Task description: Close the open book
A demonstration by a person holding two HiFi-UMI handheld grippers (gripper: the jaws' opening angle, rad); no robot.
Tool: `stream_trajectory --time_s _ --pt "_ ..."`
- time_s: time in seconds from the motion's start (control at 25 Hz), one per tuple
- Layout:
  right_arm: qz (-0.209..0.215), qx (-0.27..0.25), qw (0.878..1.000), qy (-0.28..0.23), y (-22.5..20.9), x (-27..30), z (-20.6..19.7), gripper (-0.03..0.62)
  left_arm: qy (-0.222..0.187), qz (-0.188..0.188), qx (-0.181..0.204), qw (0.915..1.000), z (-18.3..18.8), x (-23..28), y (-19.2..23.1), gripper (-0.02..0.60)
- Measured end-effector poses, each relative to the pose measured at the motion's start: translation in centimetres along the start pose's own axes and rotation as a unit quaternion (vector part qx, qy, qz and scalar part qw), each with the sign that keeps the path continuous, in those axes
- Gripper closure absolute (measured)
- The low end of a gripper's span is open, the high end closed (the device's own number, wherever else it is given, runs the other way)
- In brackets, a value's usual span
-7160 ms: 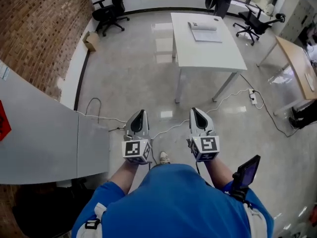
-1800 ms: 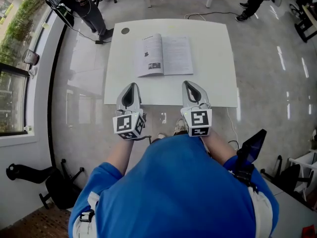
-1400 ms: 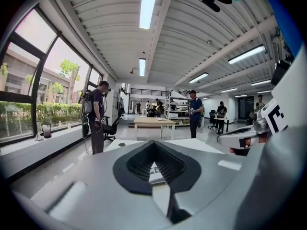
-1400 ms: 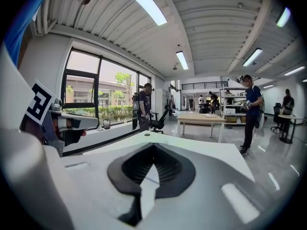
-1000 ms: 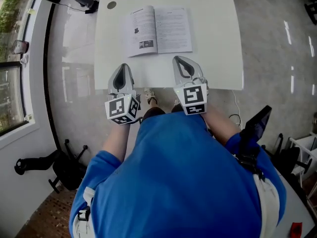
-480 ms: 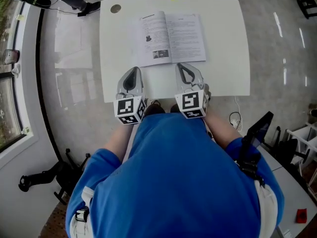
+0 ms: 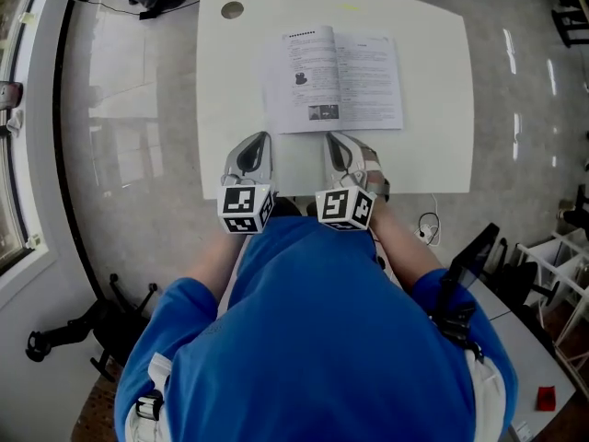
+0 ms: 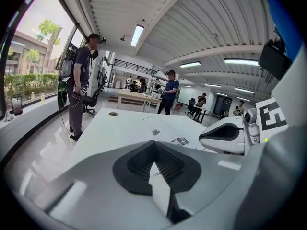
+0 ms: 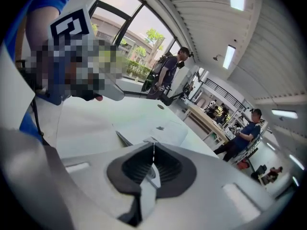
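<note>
A pale grey polished floor [image 7: 129, 155] fills both sides of the head view, glossy enough to mirror window light in bright patches. A white table [image 7: 239, 109] with rounded corners stands in the upper middle, with a round cable hole [image 7: 232, 9] near its upper left corner. A white window frame [image 7: 23, 210] runs down the left edge, and a black office chair base [image 7: 97, 325] sits at the lower left. In the left gripper view, tall windows [image 8: 29, 75] at the left show trees. Long light strips [image 8: 137, 35] run along a white ribbed ceiling [image 8: 216, 28].
</note>
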State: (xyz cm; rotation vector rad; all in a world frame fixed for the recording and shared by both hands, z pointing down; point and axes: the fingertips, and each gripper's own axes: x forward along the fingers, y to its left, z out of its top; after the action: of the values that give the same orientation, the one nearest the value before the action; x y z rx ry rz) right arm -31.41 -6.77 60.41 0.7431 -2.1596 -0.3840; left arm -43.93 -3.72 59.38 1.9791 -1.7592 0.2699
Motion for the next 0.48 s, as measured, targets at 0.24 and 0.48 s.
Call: stream_trajectory --time_s 0.24,0.48 --pt "0.019 -0.079 0.996 0.023 2.8 2.5 -0.2 0.416 0.022 -0.01 -0.004 0.9997 -1.8 0.4 2.0 0.575" --pt "0.005 -0.19 0.98 0.052 4.2 4.6 -0.8 0.358 0.028 -0.013 -0.01 0.9995 -2.3 0.5 3.7 0.575"
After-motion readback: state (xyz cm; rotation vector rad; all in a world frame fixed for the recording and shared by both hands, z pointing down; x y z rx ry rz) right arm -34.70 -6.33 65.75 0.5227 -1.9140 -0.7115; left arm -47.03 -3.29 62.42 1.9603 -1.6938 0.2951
